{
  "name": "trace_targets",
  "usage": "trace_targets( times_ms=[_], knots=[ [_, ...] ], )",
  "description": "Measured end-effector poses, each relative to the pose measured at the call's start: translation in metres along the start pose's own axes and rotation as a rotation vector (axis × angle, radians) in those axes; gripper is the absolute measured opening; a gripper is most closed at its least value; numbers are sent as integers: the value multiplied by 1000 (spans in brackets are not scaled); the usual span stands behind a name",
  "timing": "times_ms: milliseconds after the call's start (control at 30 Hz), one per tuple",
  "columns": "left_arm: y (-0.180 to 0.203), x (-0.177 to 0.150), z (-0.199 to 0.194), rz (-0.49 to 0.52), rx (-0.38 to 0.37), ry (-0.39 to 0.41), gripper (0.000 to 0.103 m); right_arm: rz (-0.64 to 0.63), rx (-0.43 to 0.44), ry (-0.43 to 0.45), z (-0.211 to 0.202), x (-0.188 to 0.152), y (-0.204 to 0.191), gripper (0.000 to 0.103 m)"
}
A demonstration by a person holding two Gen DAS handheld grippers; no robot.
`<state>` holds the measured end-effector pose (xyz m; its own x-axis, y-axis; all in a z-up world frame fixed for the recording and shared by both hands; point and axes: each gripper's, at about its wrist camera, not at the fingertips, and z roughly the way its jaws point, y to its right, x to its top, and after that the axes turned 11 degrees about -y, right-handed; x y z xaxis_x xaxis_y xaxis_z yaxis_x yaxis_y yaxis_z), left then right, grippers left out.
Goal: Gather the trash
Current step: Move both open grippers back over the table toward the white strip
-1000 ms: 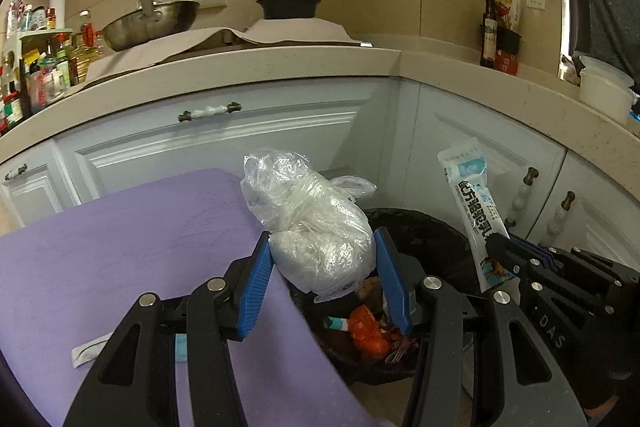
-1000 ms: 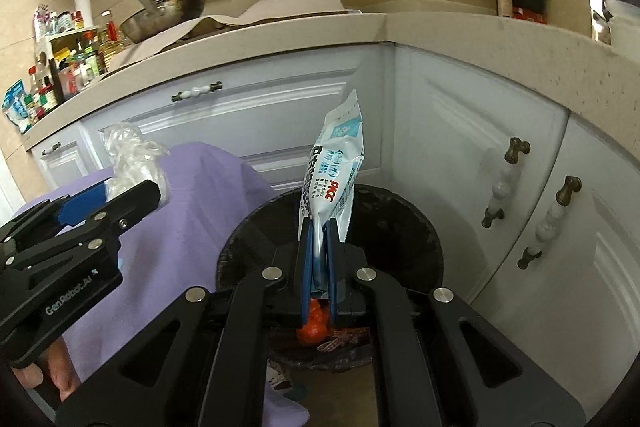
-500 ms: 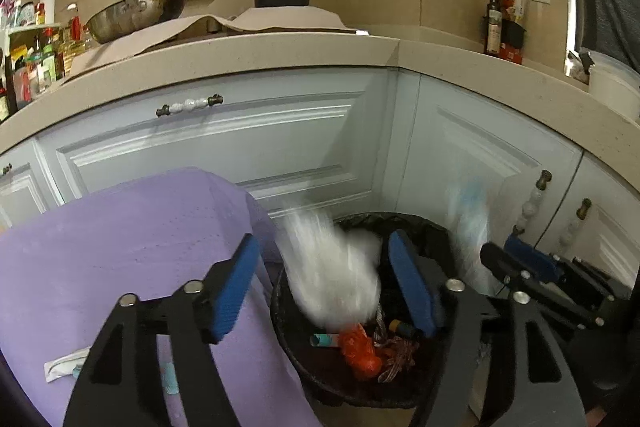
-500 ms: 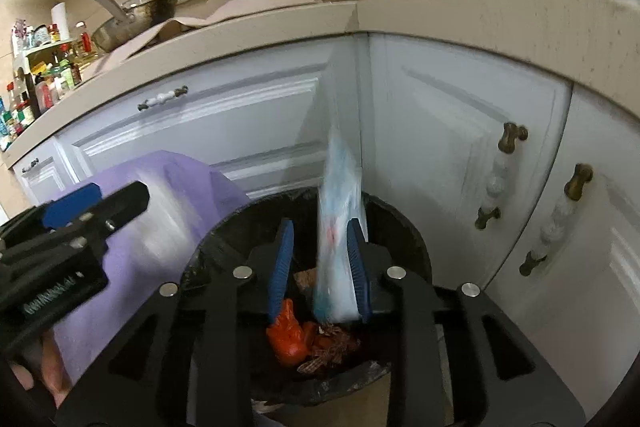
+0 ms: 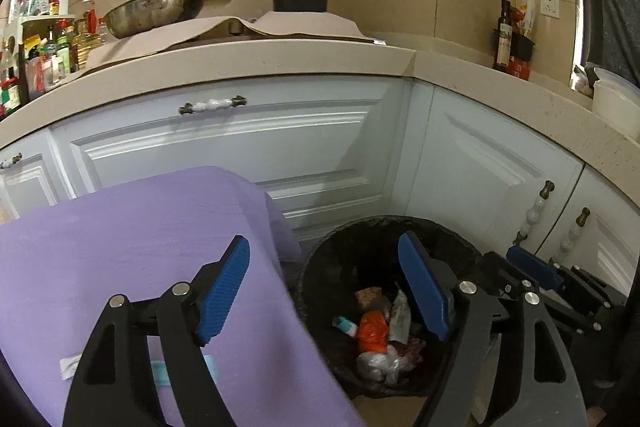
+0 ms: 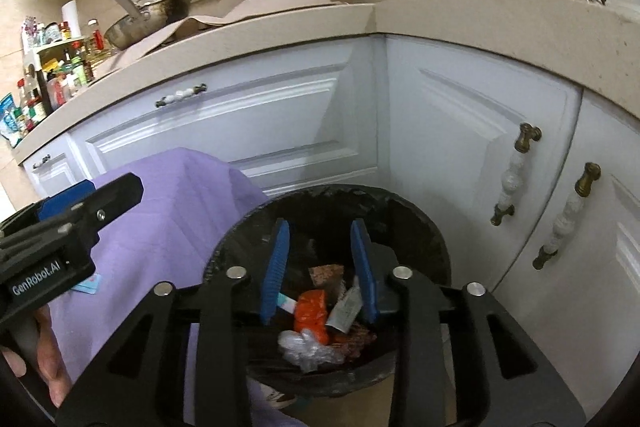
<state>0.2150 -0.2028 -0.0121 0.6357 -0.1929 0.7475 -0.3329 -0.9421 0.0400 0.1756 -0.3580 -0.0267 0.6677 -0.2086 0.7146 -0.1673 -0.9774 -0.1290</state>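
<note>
From the left wrist view, the left hand-held gripper (image 5: 324,291) stands spread and its jaws are opening, with nothing between the blue pads. It hangs over the edge where a purple cloth (image 5: 132,239) meets the black bin (image 5: 320,279). Down in the bin lie a crumpled clear plastic bag (image 5: 380,363), an orange scrap (image 5: 372,331), a silver-grey wrapper (image 5: 400,315) and a small teal and white piece (image 5: 345,325). On the purple cloth, low behind the gripper's frame, a white strip (image 5: 70,365) and a pale blue scrap (image 5: 160,373) lie uncollected. The right hand-held gripper (image 5: 532,269) shows at the right edge, past the bin.

From the right wrist view, the right hand-held gripper (image 6: 320,267) is partly spread, jaws opening, and empty; it points down into the mouth of the bin (image 6: 424,227). Below it sit the clear plastic bag (image 6: 304,347), the orange scrap (image 6: 312,311) and the wrapper (image 6: 346,309), all resting on the heap. The left hand-held gripper (image 6: 88,199) reaches in from the left above the purple cloth (image 6: 180,195), and a small blue scrap (image 6: 88,285) shows on the cloth beside it.

As a judgement, both drops look complete: neither gripper carries anything and the trash is inside the bin. What seems left is the few small scraps on the cloth, which would need picking up and bringing over to the bin.
</note>
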Motion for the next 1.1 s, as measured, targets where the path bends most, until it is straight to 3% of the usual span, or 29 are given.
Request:
trace_targets(
  times_ms=[333,767,1100],
  knots=[
    [-60,-25,-31,-60,83,-12,75,-47,111,9,-20,0,-51,38],
    [-153,-77,-62,-132,224,-89,75,-134,239,-49,-33,-23,-137,41],
    [-180,-93,-62,-136,201,-160,75,-185,265,-121,-25,-37,-180,42]
  ],
)
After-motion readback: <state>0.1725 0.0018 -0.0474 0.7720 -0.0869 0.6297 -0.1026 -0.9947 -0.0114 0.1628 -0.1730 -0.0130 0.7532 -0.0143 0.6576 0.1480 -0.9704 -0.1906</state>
